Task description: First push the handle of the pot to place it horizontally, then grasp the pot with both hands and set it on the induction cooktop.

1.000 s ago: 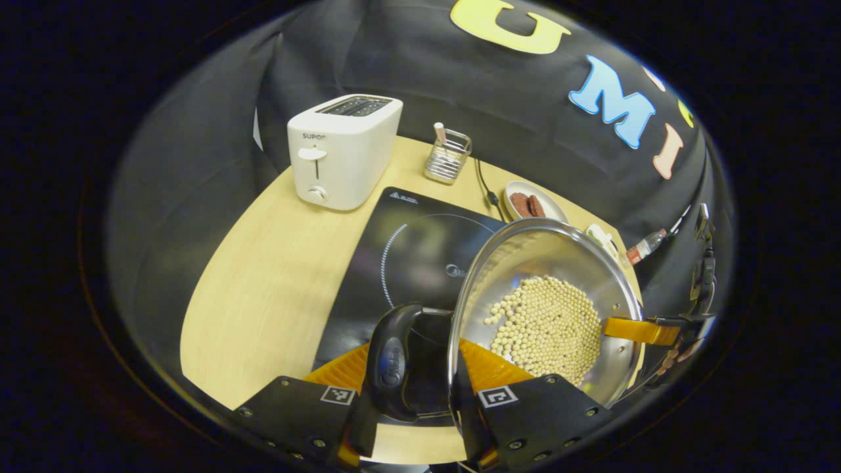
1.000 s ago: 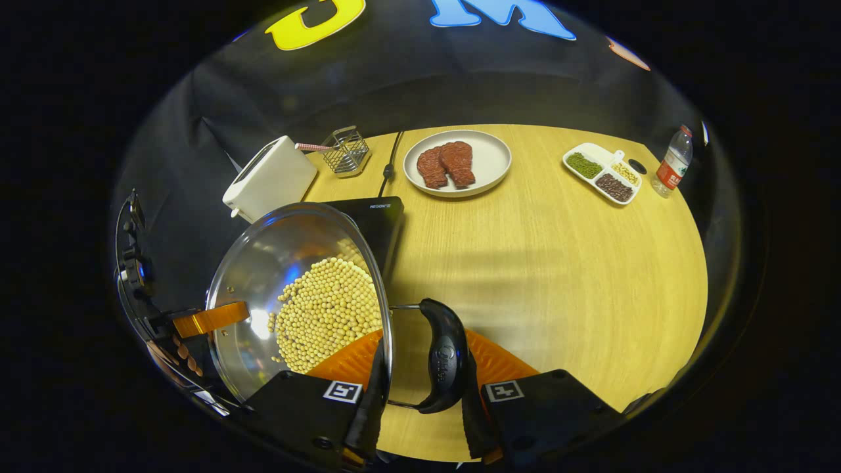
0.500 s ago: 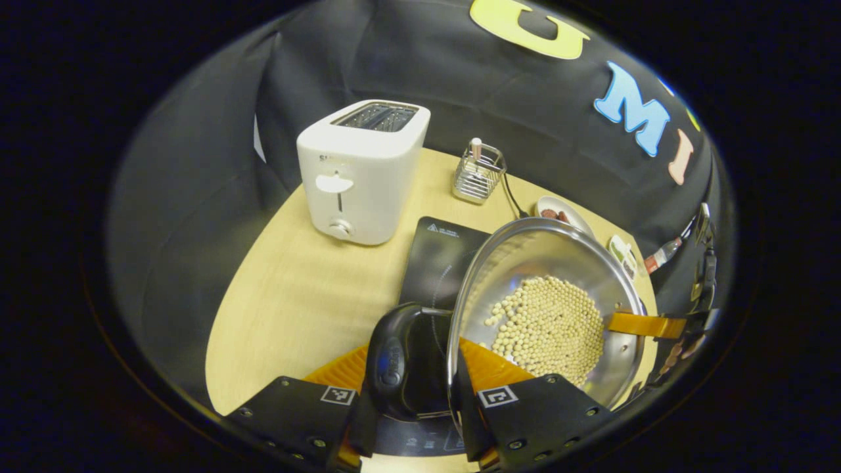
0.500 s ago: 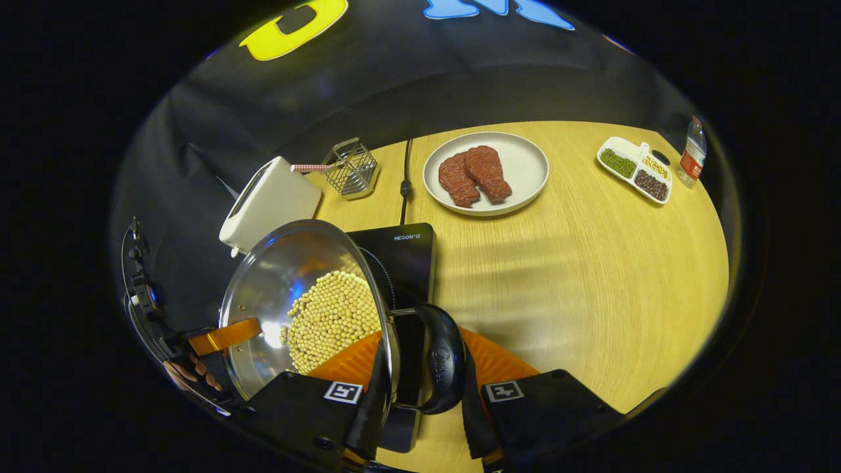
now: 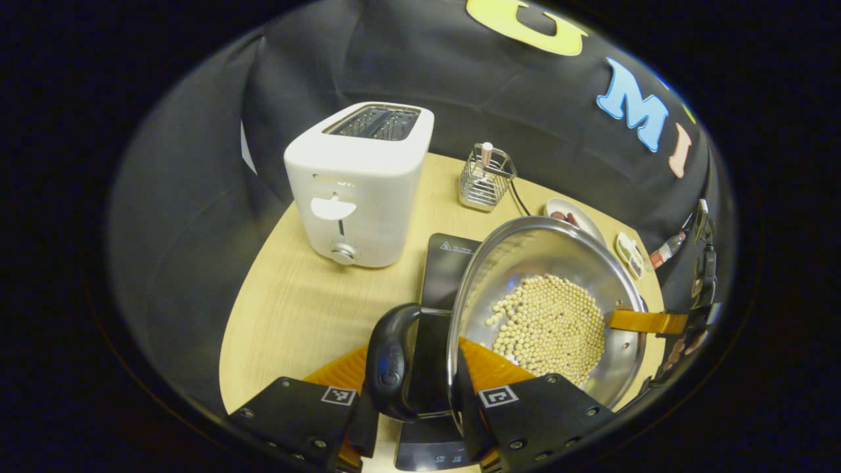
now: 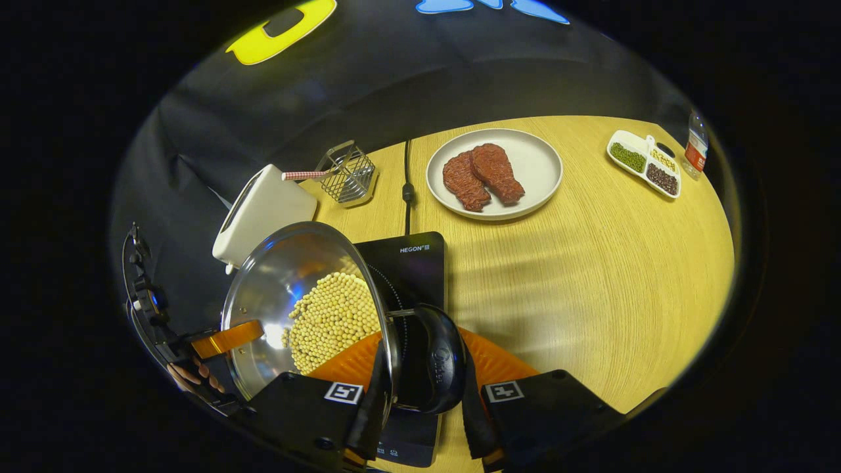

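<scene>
Steel pot (image 5: pixel 548 309) of pale beans sits over the black induction cooktop (image 5: pixel 447 269); left gripper (image 5: pixel 420 420) and right gripper (image 6: pixel 420 420) each clamp a black loop handle (image 5: pixel 392 361); right gripper view adds a plate of meat (image 6: pixel 494 172).

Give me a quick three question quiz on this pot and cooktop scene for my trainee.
1. True or false: the pot holds pale round beans.
2. What lies on the plate? A) bread B) two reddish meat pieces C) nothing
3. Which appliance stands on the table behind the induction cooktop in the left gripper view?

Key: 1 true. 2 B. 3 The white toaster.
</scene>
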